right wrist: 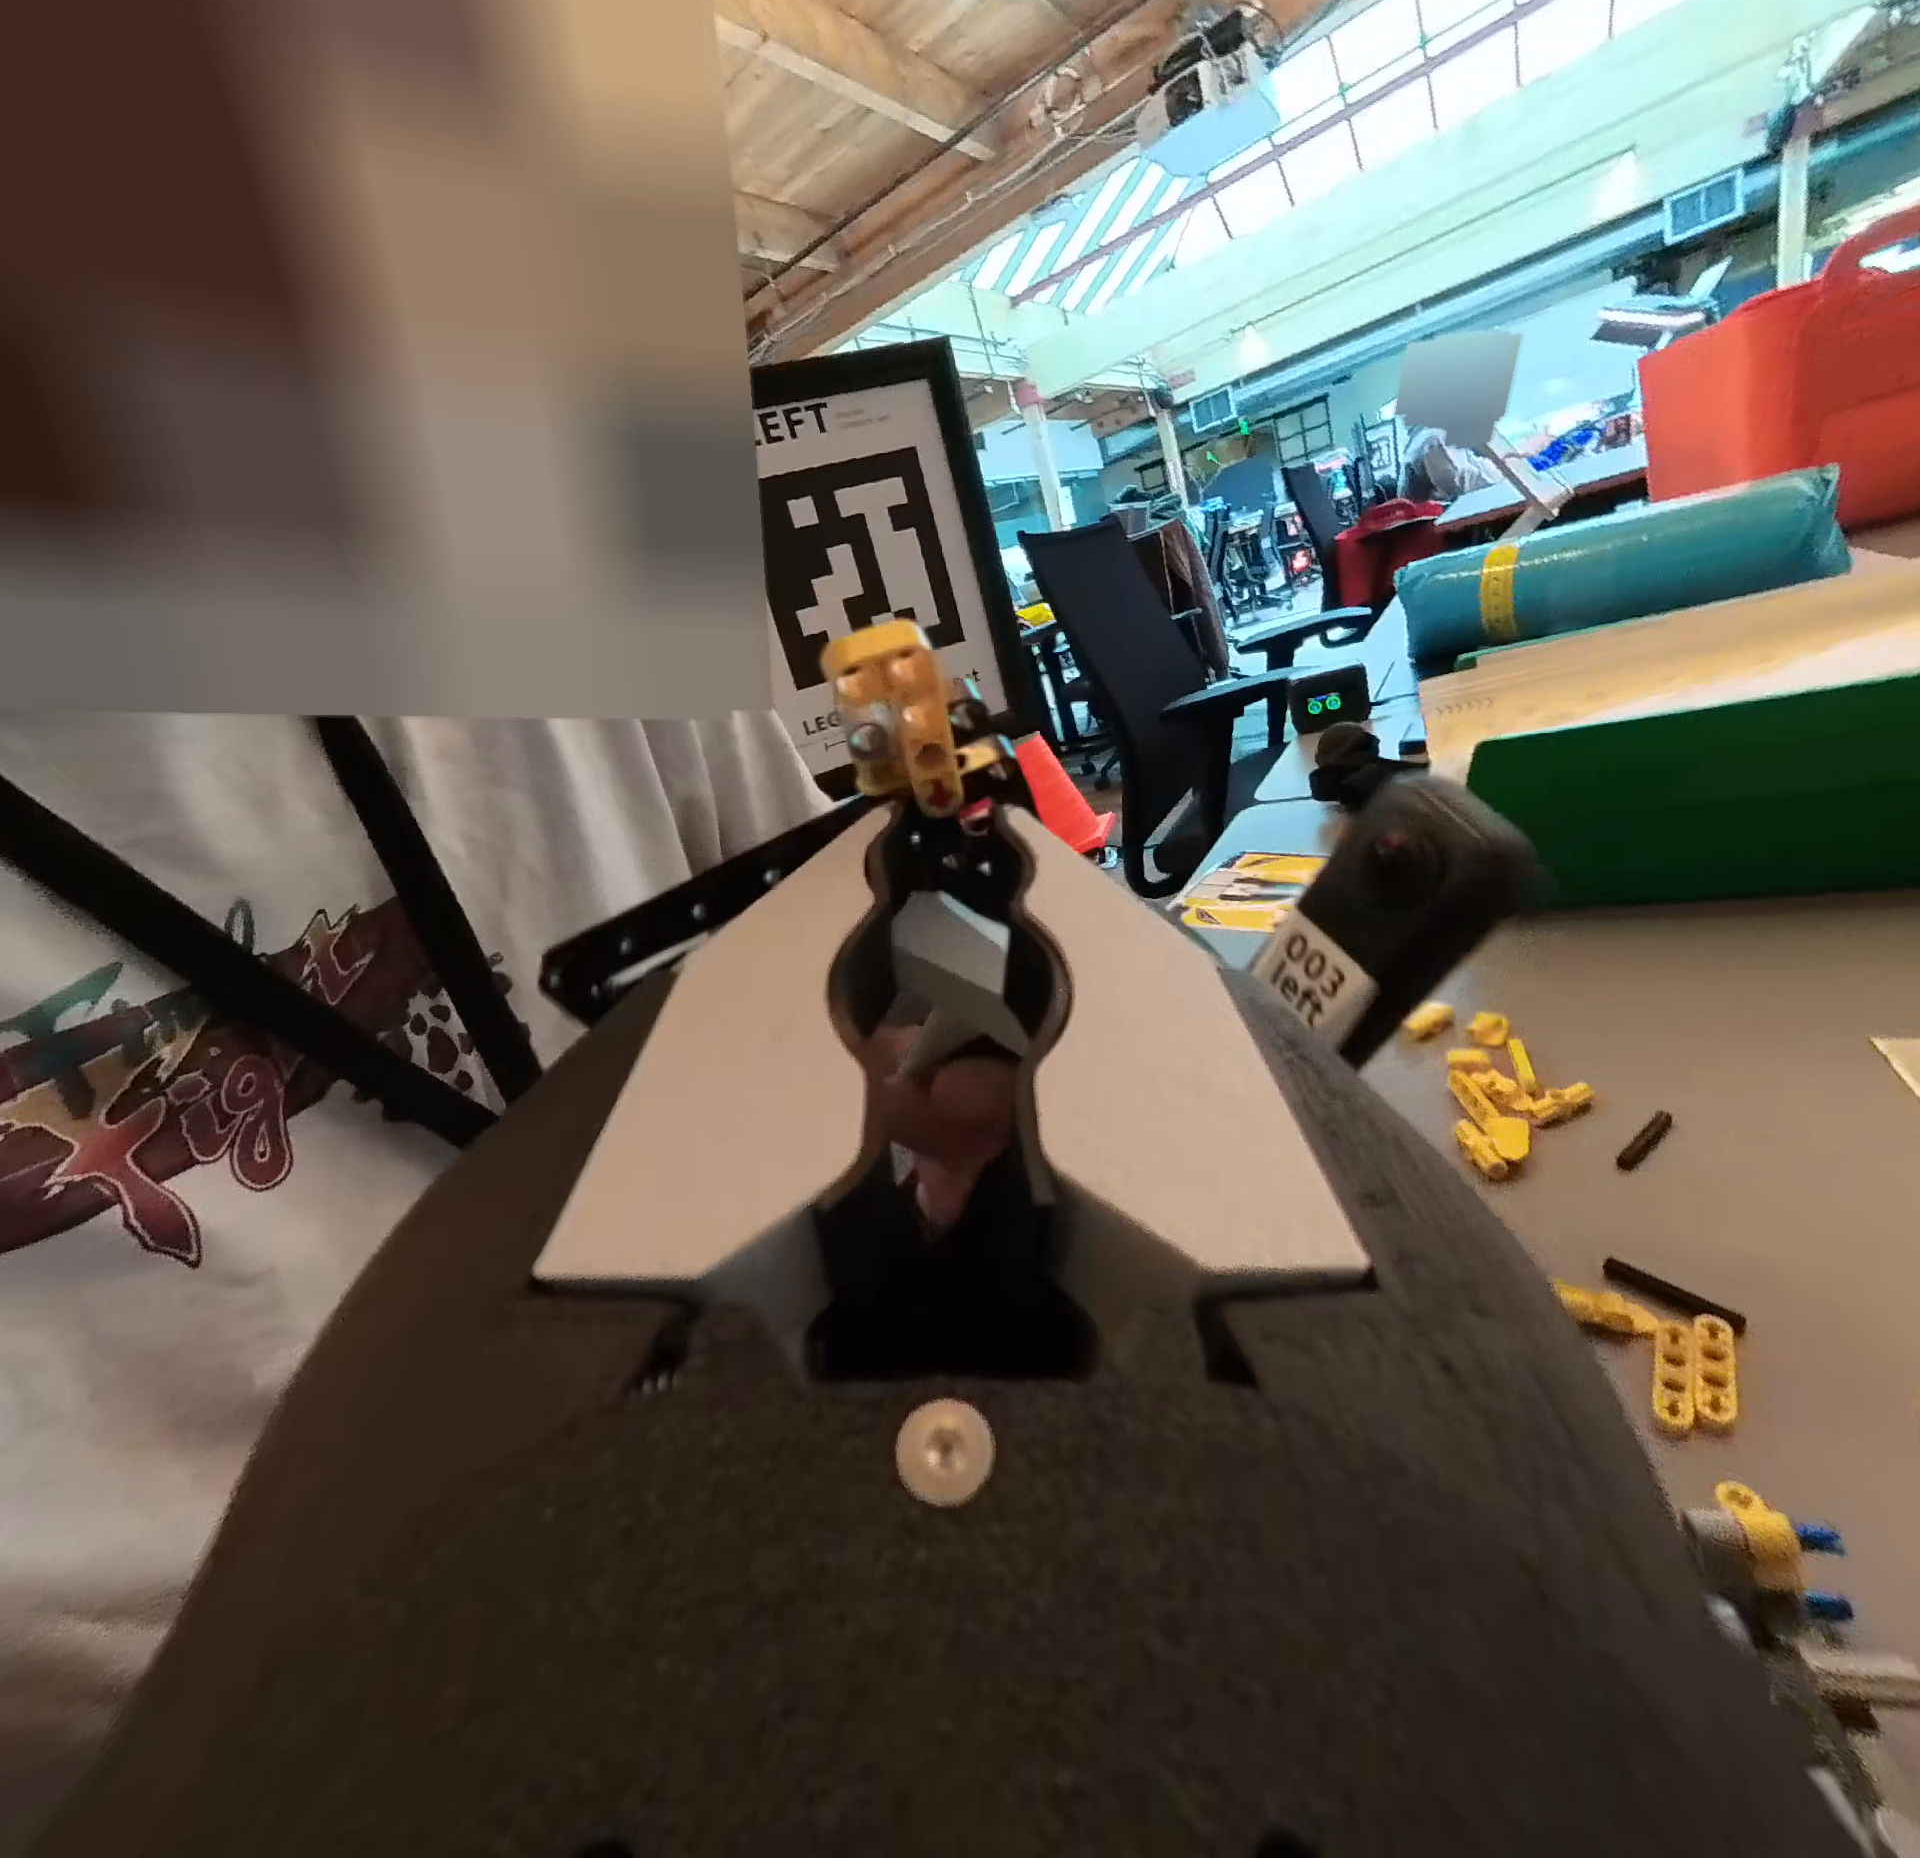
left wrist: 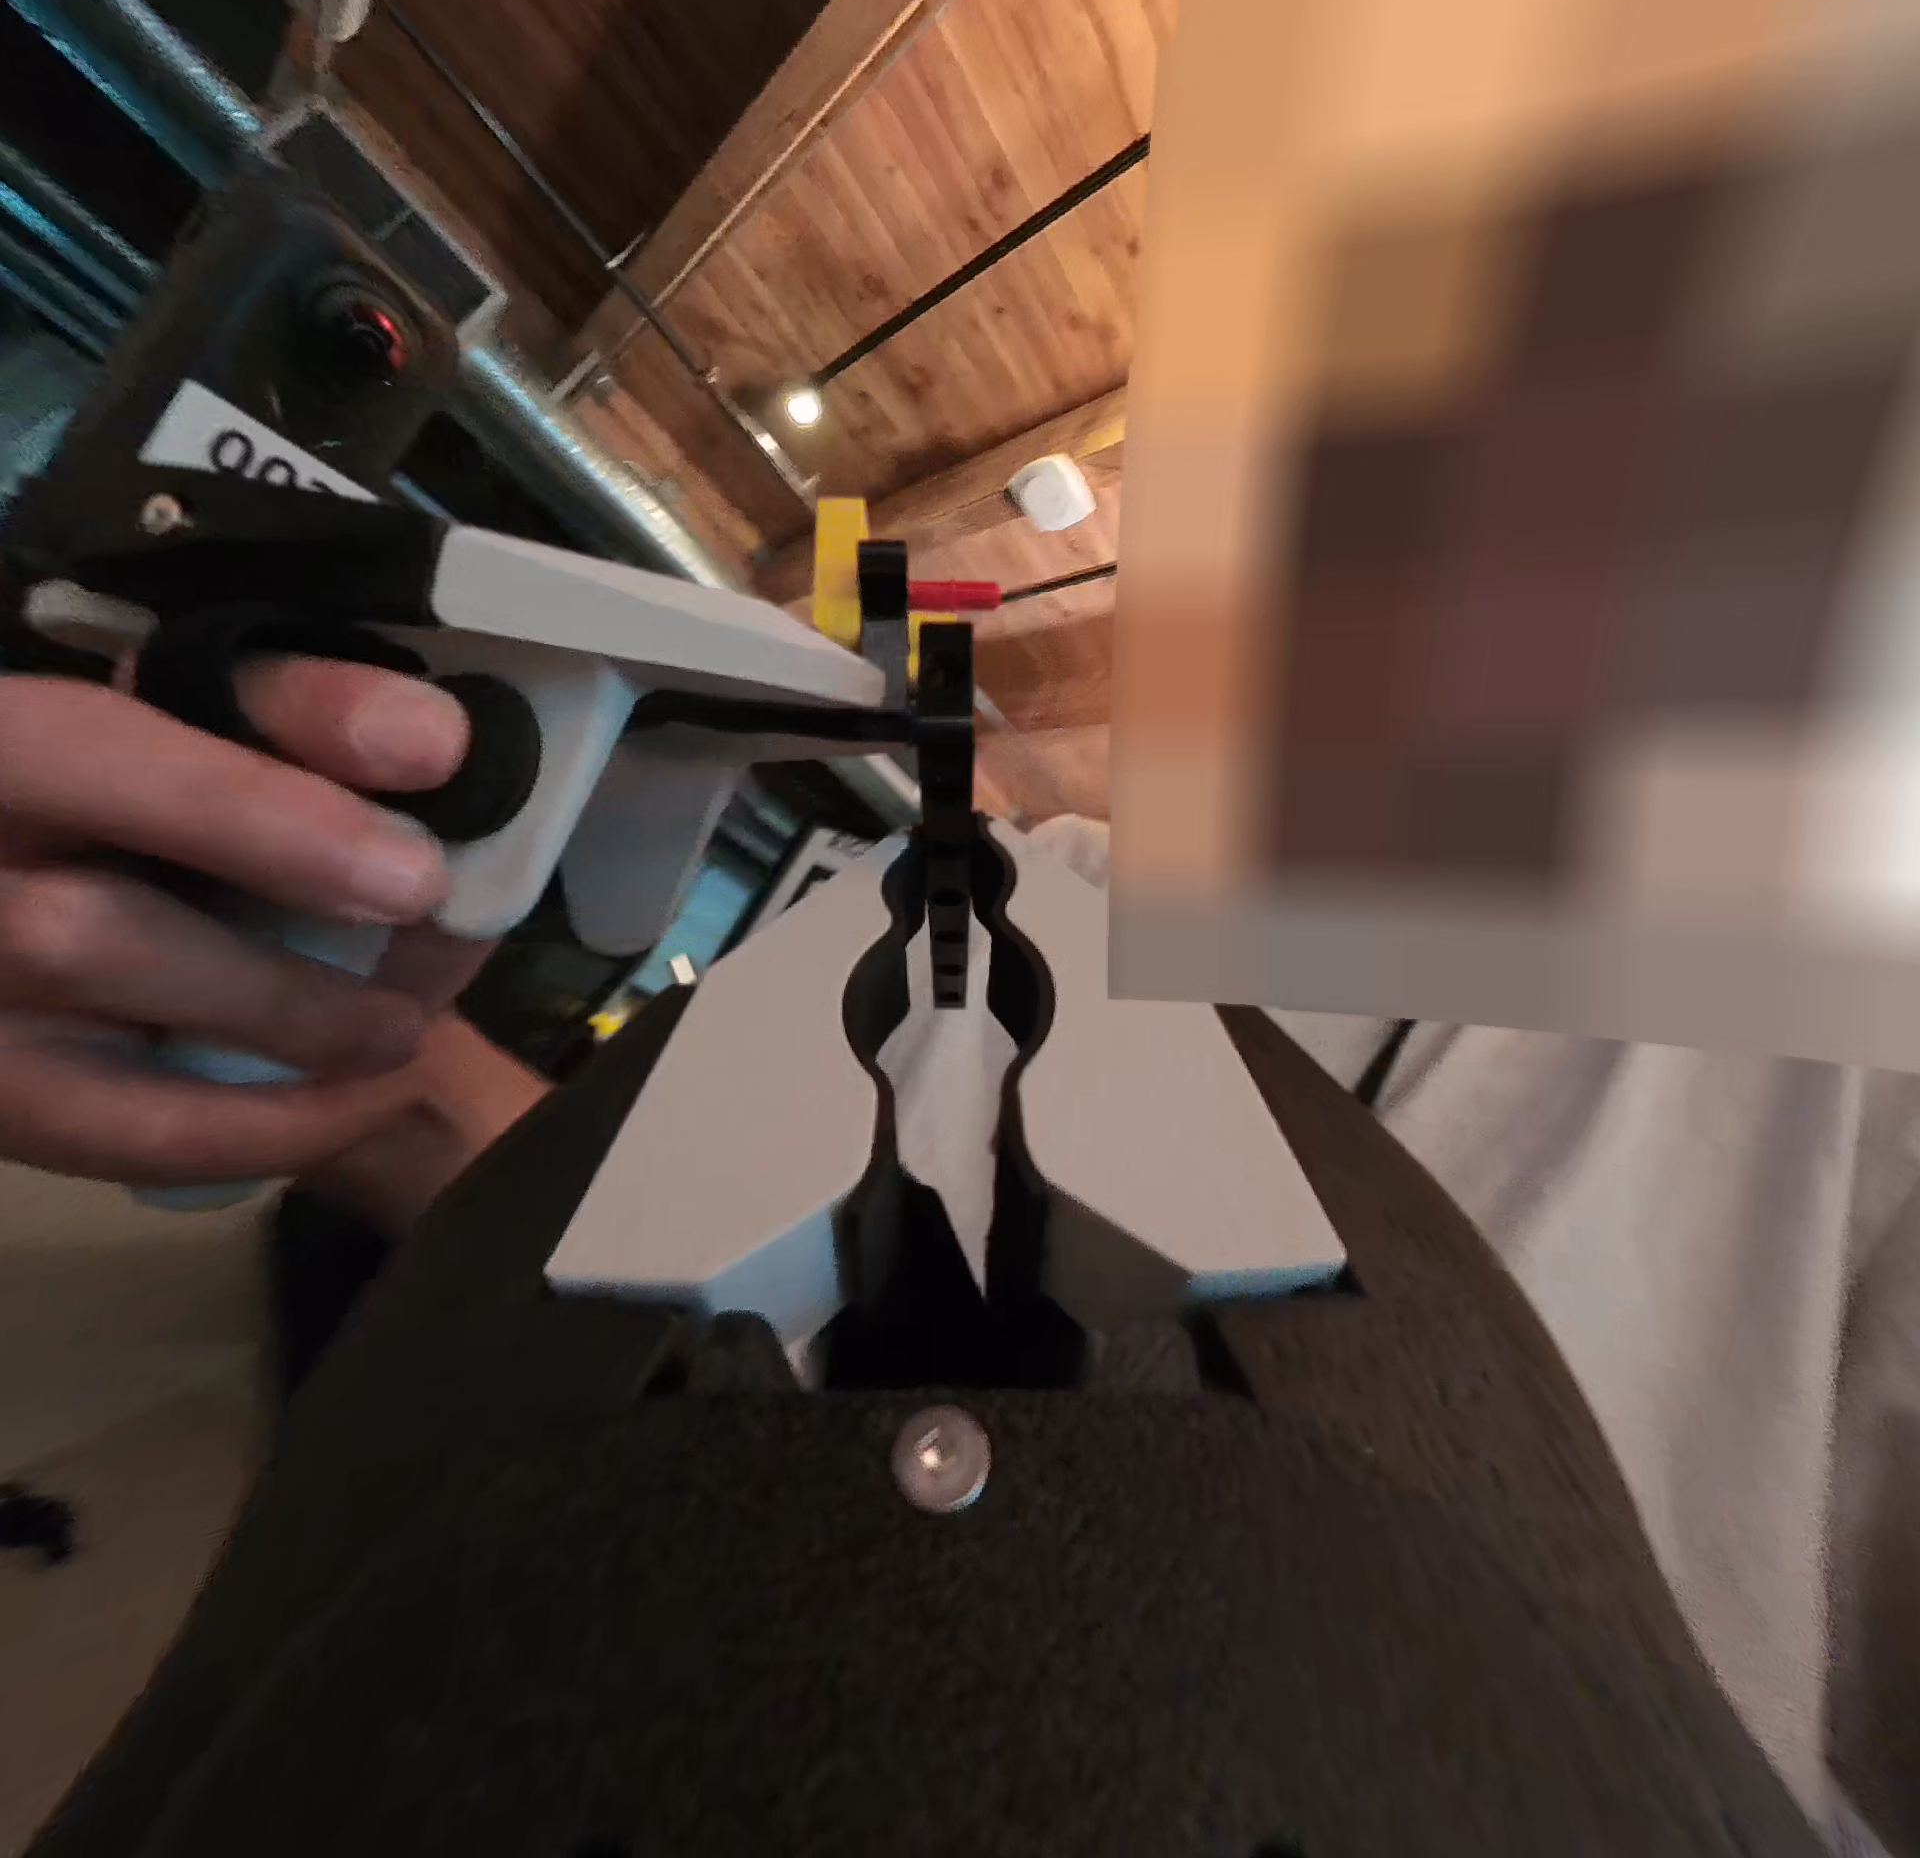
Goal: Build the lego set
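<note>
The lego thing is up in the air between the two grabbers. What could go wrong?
1. The left gripper pinches only the end of the black beam, so a push might twist it loose.
2. The right gripper holds the yellow piece by its tips; it could slip and drop.
3. Its red pin sticks out and may pop off unnoticed.
</note>
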